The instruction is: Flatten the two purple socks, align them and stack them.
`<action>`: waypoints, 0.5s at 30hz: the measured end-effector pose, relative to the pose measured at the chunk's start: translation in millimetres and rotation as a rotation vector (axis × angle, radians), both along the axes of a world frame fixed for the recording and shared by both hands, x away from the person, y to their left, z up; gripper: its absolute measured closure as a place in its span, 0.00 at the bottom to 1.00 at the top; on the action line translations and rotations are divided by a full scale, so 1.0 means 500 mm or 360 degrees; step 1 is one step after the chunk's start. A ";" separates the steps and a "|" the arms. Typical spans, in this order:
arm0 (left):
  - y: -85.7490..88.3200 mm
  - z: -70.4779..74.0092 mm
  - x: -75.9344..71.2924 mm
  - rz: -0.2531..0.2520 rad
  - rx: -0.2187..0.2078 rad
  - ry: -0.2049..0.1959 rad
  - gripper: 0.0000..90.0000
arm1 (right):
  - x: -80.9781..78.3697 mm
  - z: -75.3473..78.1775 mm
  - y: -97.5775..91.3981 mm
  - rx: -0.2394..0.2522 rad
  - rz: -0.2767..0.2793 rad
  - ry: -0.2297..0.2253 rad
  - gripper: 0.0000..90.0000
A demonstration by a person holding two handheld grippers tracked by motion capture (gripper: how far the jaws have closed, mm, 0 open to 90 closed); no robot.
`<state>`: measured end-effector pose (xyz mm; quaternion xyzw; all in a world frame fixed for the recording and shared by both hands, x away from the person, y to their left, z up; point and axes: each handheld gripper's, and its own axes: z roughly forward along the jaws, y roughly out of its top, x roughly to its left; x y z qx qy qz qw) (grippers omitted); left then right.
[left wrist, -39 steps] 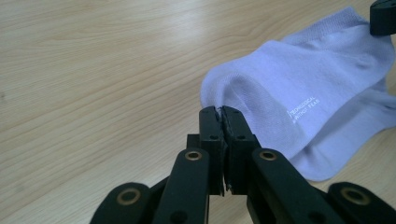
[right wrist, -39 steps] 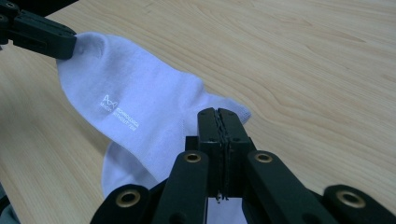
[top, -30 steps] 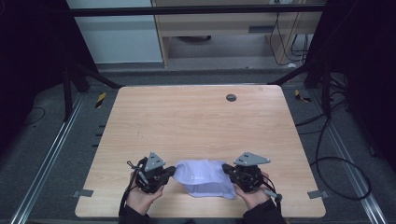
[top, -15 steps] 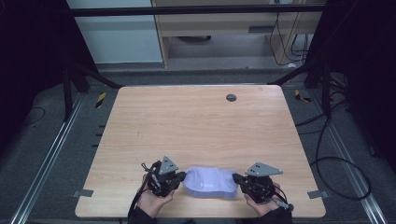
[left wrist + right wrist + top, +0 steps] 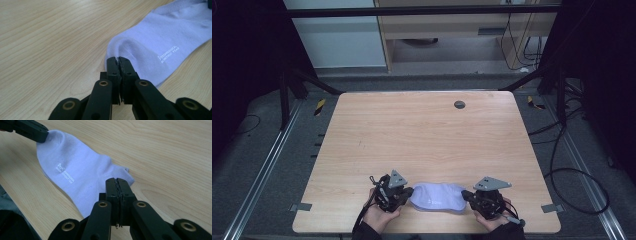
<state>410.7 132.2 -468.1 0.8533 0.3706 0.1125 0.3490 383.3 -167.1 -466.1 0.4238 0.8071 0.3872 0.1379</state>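
Note:
A pale lilac sock point(image 5: 437, 196) with small white lettering lies stretched flat near the table's front edge. My left gripper point(image 5: 411, 192) pinches its left end, and in the left gripper view the jaws point(image 5: 117, 60) are shut on the rounded edge of the sock point(image 5: 155, 37). My right gripper point(image 5: 464, 194) holds the other end; in the right gripper view it point(image 5: 116, 181) is shut on the fabric edge of the sock point(image 5: 75, 170), with the left gripper point(image 5: 27, 128) on the far end.
The wooden table point(image 5: 422, 135) has a small dark round plug point(image 5: 459, 104) at the back right. Tape strips point(image 5: 301, 206) point(image 5: 550, 208) mark the front corners. Cables point(image 5: 572, 170) lie on the floor to the right.
Both hands have come down and toward the front edge with the sock. The sock, bunched and raised a second ago, now lies lower and stretched out between the grippers.

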 end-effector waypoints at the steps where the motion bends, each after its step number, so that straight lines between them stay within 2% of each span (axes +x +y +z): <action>1: -0.001 -0.002 0.000 -0.0004 0.0002 0.0002 0.97 | 0.001 -0.002 0.000 -0.0010 -0.0002 0.0005 0.99; 8: -0.007 -0.016 -0.003 -0.0022 0.0042 0.0027 0.97 | 0.008 -0.020 -0.004 -0.0054 -0.0010 0.0054 0.99; 15: -0.005 -0.019 -0.004 -0.0024 0.0054 0.0028 0.97 | 0.015 -0.033 -0.005 -0.0071 -0.0016 0.0108 0.98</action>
